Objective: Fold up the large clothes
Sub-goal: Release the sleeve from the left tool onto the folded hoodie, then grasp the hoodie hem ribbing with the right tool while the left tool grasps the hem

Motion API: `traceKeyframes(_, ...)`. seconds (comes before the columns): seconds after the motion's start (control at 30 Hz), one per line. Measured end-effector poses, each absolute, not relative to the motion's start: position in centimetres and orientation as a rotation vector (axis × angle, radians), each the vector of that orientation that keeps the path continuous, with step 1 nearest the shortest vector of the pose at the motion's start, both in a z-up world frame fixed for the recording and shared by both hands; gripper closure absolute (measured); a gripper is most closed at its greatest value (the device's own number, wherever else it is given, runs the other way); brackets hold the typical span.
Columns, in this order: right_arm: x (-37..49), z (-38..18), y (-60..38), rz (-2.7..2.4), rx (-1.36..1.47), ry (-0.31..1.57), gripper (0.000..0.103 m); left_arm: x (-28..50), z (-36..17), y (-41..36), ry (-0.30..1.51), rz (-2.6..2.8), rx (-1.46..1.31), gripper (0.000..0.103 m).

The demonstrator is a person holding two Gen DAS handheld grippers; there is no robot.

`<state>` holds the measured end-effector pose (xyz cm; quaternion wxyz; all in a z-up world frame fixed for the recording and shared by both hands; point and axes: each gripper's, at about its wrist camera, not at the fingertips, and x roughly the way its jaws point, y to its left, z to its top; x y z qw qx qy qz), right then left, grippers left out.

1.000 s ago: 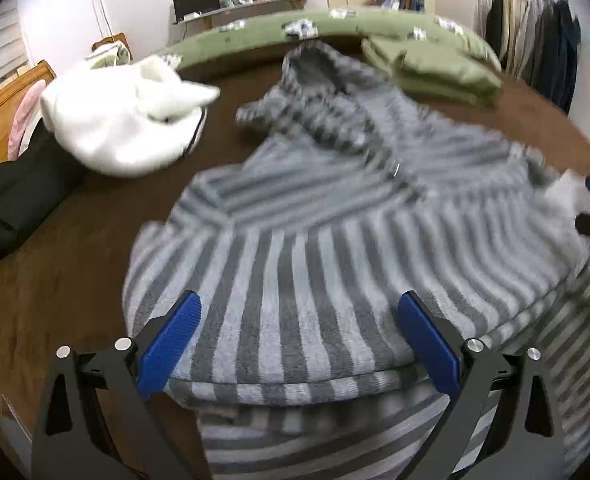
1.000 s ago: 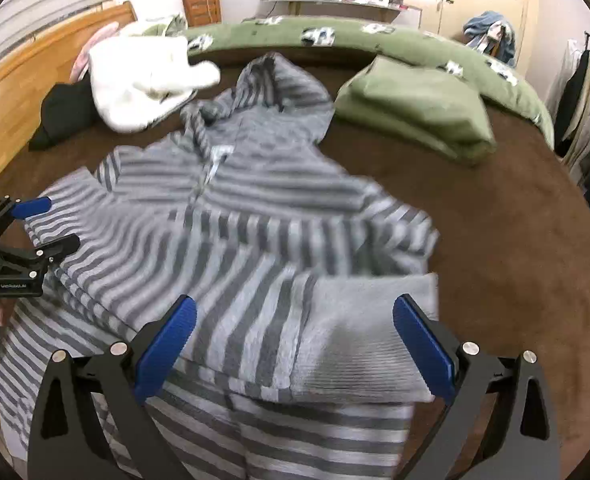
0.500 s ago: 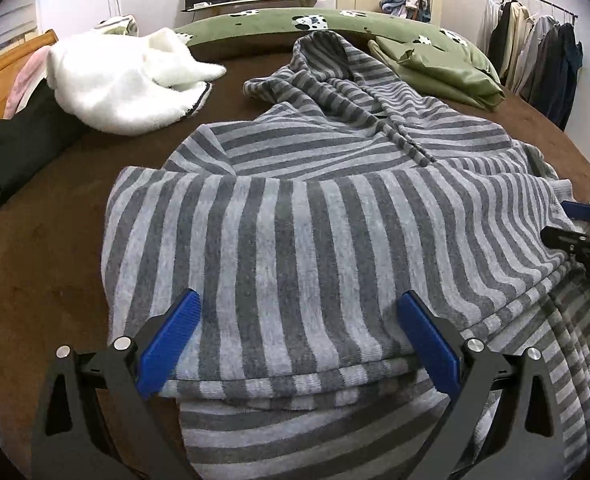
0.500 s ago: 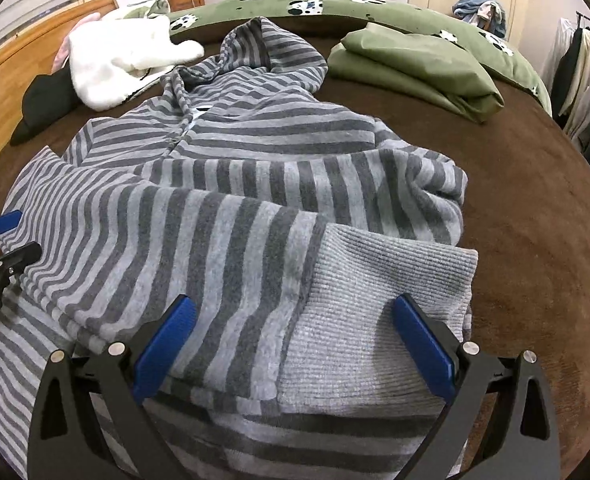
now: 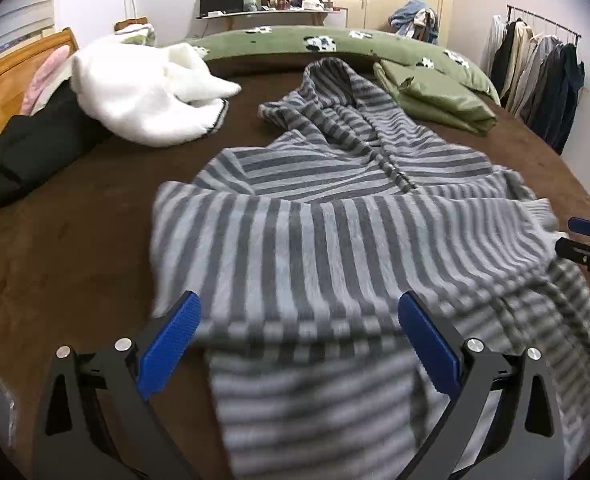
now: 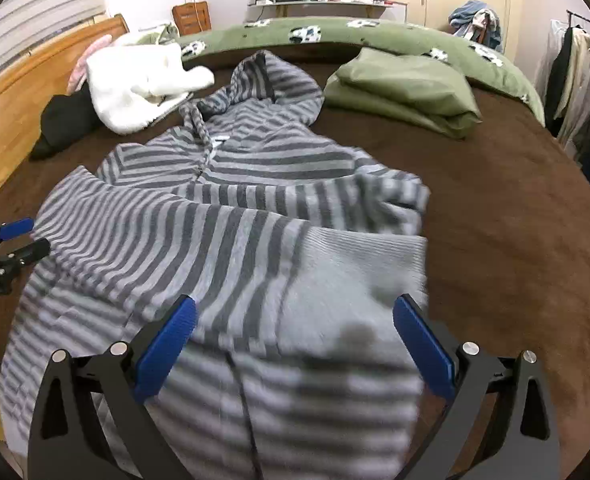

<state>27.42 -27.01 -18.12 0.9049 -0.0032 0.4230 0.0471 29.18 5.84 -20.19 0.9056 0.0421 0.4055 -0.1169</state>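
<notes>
A grey striped hooded garment lies spread on the brown bed cover, hood towards the far side. One sleeve is folded across the body, its plain ribbed cuff at the right. My left gripper hovers open over the near left part of the garment, nothing between its blue pads. My right gripper hovers open over the cuff and the near hem. Each gripper shows at the edge of the other's view: the right gripper, the left gripper.
A white fluffy garment and a black one lie at the far left by the wooden bed frame. A folded green item and green duvet lie beyond. Hanging clothes stand right.
Both grippers have pulled back and risen from the garment, which now looks smaller and further away. The sleeve stays folded across the body. Both stay open.
</notes>
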Motion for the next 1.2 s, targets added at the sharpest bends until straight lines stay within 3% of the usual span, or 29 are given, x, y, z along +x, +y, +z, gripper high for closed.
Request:
traceKeyframes(0.2, 20.7, -16.9, -29.7, 0.096, 0.061, 0.902, 0.006, 21.7, -18.2, 8.8, 0.829, -0.234, 0.054, 0.006)
traceKeyframes(0.57, 9.4, -19.4, -31.9, 0.103, 0.212, 0.971, 0.006, 10.3, -21.4, 10.0, 0.94, -0.258, -0.109, 0.007)
traceKeyframes(0.9, 6.3, -21.1, -31.8, 0.108, 0.3, 0.993, 0.006, 7.9, -23.5, 8.0, 0.978, -0.316, -0.2, 0.014)
traceKeyframes(1.2, 5.6, -22.9, -30.5, 0.118, 0.295, 1.025, 0.006, 6.5, -24.9, 8.0, 1.021, -0.291, -0.233, 0.015)
